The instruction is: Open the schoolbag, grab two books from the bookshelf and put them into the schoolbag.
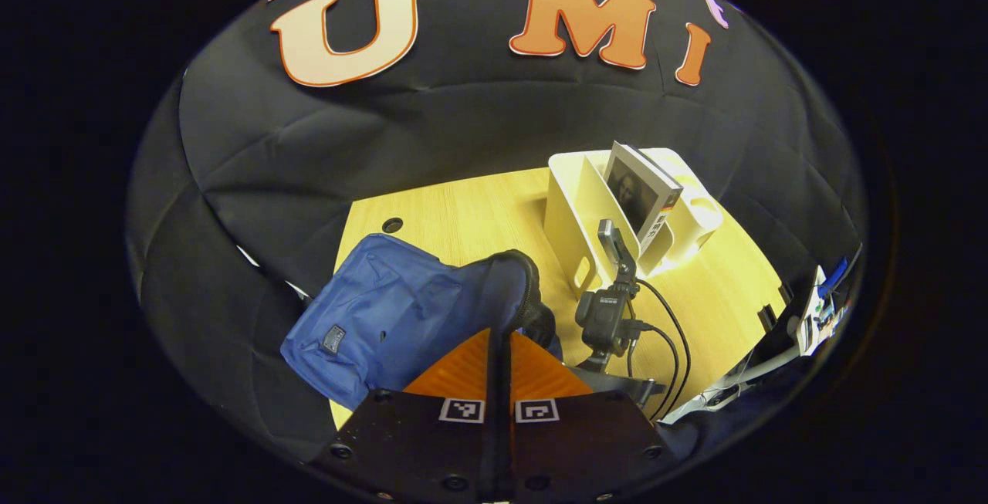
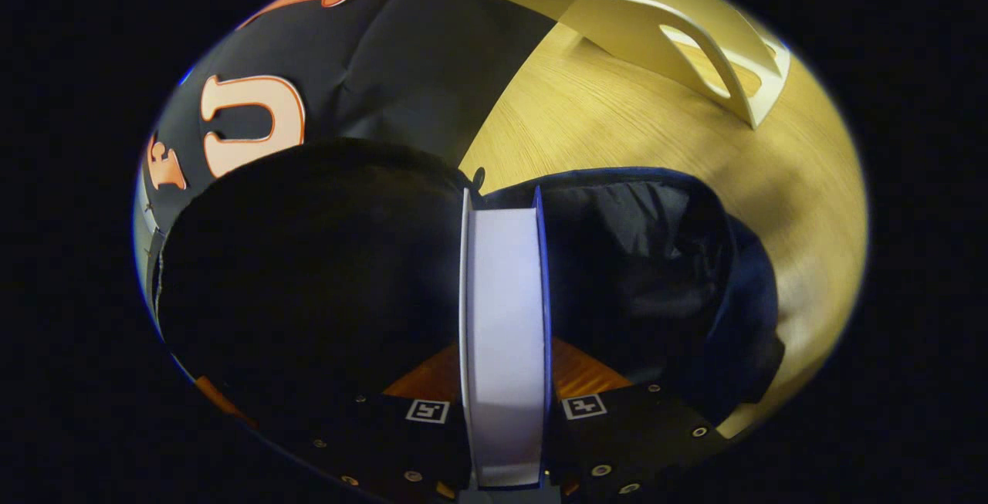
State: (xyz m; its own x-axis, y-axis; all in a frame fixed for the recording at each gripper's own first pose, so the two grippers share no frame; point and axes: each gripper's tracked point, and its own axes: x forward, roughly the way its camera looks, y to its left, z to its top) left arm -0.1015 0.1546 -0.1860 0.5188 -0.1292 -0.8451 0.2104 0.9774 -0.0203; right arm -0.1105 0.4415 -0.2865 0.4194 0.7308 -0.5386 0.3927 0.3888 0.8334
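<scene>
Light wood-grain tabletop (image 1: 463, 211) carries all task items, with black cloth as the backdrop.

Right gripper view, near to far: the right gripper (image 2: 505, 350) is clamped on a white-edged book (image 2: 505, 295), held edge-on between both fingers, so the jaws stand narrow, at the book's thickness. Directly beyond, the book's leading end sits at the dark open mouth of the blue schoolbag (image 2: 656, 257). At 1 o'clock, well apart, stands the cream bookshelf (image 2: 695, 33).

Left gripper view, near to far: the left gripper (image 1: 499, 365) is closed on a dark strip of the schoolbag (image 1: 370, 303), judged to be the rim of the opening or a strap; the jaws are nearly shut, with the strip pinched between them. At 2 o'clock the other gripper's camera unit (image 1: 606, 315) is seen above the bag. Farther, at 1 o'clock, a second book (image 1: 641, 195) leans in the bookshelf (image 1: 571, 203).

Procedure for the step in hand, judged to be insertion of the first book: the rim should be held up and taut by the left gripper, the book kept aligned with the opening, lowered until supported, then released.
</scene>
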